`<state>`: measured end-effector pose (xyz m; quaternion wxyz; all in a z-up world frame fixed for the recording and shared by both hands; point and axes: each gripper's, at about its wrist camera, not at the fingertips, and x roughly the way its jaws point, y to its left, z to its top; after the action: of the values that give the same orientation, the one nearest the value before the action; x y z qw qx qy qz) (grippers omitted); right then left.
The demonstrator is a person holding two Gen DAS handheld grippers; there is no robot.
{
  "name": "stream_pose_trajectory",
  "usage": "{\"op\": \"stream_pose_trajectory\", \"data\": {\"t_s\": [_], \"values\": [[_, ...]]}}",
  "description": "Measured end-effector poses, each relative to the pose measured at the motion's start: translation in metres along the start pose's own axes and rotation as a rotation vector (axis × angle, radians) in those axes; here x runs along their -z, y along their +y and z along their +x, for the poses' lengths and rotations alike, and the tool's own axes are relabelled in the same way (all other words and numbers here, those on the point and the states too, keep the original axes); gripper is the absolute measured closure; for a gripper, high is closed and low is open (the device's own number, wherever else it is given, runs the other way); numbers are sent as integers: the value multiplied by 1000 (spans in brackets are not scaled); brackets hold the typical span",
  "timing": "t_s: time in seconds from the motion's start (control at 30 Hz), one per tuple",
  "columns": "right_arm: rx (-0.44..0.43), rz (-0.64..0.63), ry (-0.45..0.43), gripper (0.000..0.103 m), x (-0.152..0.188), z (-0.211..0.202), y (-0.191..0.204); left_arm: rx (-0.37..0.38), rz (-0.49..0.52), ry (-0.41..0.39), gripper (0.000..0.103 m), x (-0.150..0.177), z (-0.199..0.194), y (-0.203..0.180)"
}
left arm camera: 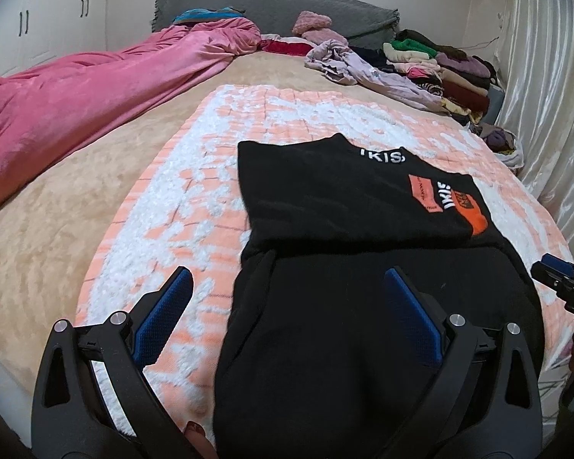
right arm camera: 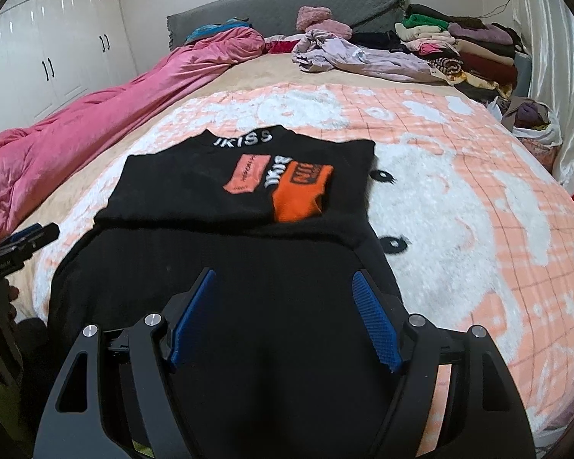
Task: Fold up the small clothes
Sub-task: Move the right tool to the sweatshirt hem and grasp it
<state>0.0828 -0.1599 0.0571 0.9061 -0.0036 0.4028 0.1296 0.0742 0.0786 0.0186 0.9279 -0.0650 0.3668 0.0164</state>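
Observation:
A black shirt (left arm camera: pixel 325 199) (right arm camera: pixel 225 199) with white lettering and orange patches lies on the pink and white blanket (left arm camera: pixel 180 199) (right arm camera: pixel 459 199). Its sides are folded in, and its near plain part (left arm camera: pixel 363 325) (right arm camera: pixel 218 267) hangs towards the bed's front edge. My left gripper (left arm camera: pixel 289 273) stands open above the shirt's near left edge, with the left finger over the blanket and the right finger over the cloth. My right gripper (right arm camera: pixel 283 275) is open over the near right part, nothing pinched between its blue pads. Each gripper's tip shows at the side of the other's view.
A rumpled pink duvet (left arm camera: pixel 76 95) (right arm camera: pixel 95 114) runs along the left of the bed. Stacks of folded clothes (left arm camera: pixel 451 69) (right arm camera: pixel 470 46) and a crumpled lilac garment (left arm camera: pixel 348 61) (right arm camera: pixel 348 55) sit at the far right by the grey headboard. Curtains hang on the right, white wardrobes on the left.

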Motion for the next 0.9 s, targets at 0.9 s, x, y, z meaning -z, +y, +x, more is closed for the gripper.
{"op": "stream_pose_trajectory", "data": {"t_s": [0.9], "values": [[30, 61, 152, 31, 87, -19, -55, 33, -27, 236, 12, 78, -2, 45]]}}
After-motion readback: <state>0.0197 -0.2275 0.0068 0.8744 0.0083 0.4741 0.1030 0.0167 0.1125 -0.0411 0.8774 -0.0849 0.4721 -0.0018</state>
